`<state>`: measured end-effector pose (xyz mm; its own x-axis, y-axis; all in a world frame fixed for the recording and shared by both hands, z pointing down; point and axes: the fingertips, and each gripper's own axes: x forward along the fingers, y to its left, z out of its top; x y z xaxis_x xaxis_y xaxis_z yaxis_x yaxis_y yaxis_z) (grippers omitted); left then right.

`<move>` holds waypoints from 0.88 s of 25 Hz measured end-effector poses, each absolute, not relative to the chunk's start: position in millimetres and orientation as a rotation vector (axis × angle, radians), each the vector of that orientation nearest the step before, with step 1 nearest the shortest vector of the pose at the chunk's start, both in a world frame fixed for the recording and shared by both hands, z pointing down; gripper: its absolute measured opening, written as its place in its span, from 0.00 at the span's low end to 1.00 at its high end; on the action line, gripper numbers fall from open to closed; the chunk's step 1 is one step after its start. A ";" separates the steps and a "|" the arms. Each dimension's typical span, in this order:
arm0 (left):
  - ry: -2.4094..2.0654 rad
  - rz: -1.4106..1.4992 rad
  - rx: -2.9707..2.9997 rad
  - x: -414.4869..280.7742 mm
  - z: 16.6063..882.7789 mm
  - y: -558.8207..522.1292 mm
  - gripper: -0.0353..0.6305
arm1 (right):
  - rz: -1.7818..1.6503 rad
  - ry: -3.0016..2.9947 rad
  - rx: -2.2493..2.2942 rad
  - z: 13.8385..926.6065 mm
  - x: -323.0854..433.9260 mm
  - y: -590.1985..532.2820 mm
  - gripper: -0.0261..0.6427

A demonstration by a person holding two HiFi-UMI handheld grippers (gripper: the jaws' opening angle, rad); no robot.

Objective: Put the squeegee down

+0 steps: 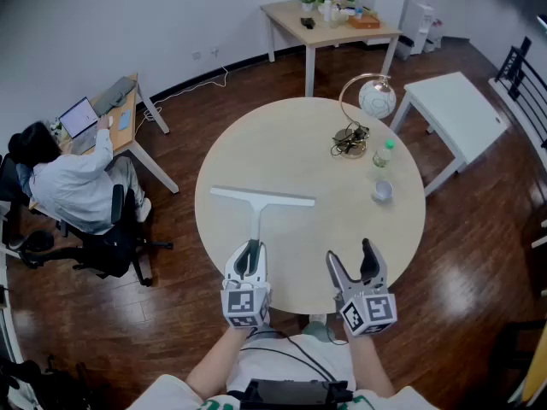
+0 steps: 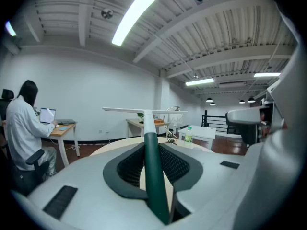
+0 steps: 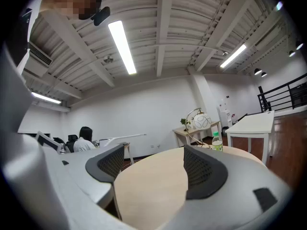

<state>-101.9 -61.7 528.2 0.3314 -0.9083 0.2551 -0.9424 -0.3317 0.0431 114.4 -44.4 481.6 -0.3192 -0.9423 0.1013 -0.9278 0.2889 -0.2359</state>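
Observation:
A squeegee (image 1: 258, 205) with a white blade bar and a dark green handle (image 2: 154, 171) reaches out over the round beige table (image 1: 291, 156). My left gripper (image 1: 249, 261) is shut on that handle near the table's front edge; the blade (image 2: 144, 110) stands crosswise ahead of the jaws in the left gripper view. My right gripper (image 1: 352, 263) hovers beside it over the front edge, jaws open with nothing between them. Its dark pads (image 3: 201, 169) frame bare tabletop in the right gripper view.
On the far right of the table stand a globe lamp (image 1: 369, 102), a small plastic bottle (image 1: 384, 153) and a small cup (image 1: 382, 192). A person sits at a desk with a laptop (image 1: 79, 118) to the left. A white bench (image 1: 461, 118) stands at right.

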 end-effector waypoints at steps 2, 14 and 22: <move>-1.671 0.329 2.412 -91.3 552.3 -93.0 0.18 | -0.401 2.483 -1.790 488.5 116.4 -57.4 0.66; -1.472 0.546 2.246 -22.0 703.6 -264.5 0.18 | -0.523 2.476 -1.805 508.9 138.9 -118.2 0.66; -1.510 0.685 2.021 -28.2 785.8 -294.1 0.18 | -0.557 2.476 -1.850 524.0 159.9 -122.5 0.64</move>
<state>-28.2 -294.1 785.8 0.2501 -0.7006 0.6683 -0.9643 -0.2421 0.1072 159.9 -122.5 524.0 -0.3062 -0.9290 0.2077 -0.9285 0.2433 -0.2805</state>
